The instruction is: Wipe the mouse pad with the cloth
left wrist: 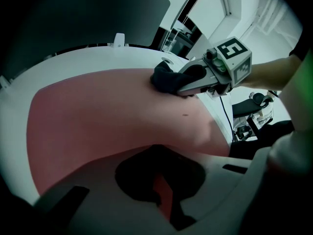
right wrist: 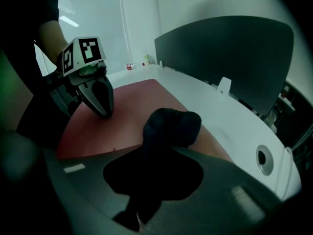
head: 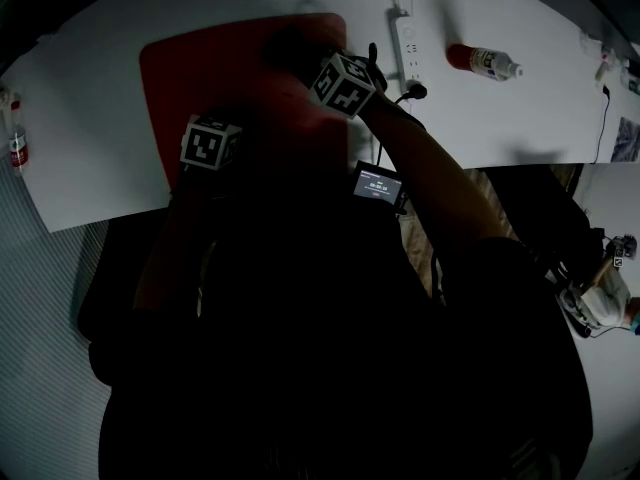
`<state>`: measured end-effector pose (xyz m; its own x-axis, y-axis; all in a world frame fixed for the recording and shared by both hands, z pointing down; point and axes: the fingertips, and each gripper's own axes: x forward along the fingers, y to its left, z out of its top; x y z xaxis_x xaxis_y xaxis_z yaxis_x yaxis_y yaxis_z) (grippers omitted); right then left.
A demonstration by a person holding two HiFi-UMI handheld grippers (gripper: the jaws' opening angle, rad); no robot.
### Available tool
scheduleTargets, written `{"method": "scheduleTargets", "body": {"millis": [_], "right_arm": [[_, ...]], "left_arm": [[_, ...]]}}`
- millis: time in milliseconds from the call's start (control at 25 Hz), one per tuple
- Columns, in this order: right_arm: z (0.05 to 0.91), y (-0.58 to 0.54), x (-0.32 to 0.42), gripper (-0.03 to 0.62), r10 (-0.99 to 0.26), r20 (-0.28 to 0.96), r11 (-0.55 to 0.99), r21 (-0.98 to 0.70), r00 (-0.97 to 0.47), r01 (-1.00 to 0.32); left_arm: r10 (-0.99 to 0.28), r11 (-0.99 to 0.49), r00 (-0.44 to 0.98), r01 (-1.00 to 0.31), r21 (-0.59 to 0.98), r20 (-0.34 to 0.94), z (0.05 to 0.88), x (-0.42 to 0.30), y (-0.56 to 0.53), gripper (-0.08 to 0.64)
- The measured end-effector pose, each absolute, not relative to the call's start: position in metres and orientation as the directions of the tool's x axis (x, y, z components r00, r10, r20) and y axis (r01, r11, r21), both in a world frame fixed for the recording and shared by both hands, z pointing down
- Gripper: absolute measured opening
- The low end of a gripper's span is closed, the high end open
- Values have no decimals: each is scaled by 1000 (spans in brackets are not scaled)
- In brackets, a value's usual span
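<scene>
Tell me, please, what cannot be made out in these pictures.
Head view: the person's dark arms cover the near edge of the mouse pad.
Head view: the cloth under the right gripper is a dark blur.
Head view: the bottle label is too small to read.
Left gripper view: the speck on the pad, stain or crumb, unclear.

Left gripper [right wrist: 104,112]: jaws together, nothing between them, tips pointing down.
Right gripper [left wrist: 182,88]: jaws clamped on the dark cloth [right wrist: 171,125]; reaches further forward than the left.
Right forearm [head: 440,183]: bare, stretched forward.
</scene>
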<state>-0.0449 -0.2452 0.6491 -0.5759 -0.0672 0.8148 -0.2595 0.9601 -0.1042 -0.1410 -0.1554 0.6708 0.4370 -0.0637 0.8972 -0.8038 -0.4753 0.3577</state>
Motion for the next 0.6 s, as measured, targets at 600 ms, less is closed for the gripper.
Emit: {"method": "scheduleTargets", "body": {"millis": [600], "right_arm": [[655,-94,-62,63,271,834,959,-194,-480,205]], "left_arm": [[-84,-478,440,-805,351,894,674,-139,-160,8]]}}
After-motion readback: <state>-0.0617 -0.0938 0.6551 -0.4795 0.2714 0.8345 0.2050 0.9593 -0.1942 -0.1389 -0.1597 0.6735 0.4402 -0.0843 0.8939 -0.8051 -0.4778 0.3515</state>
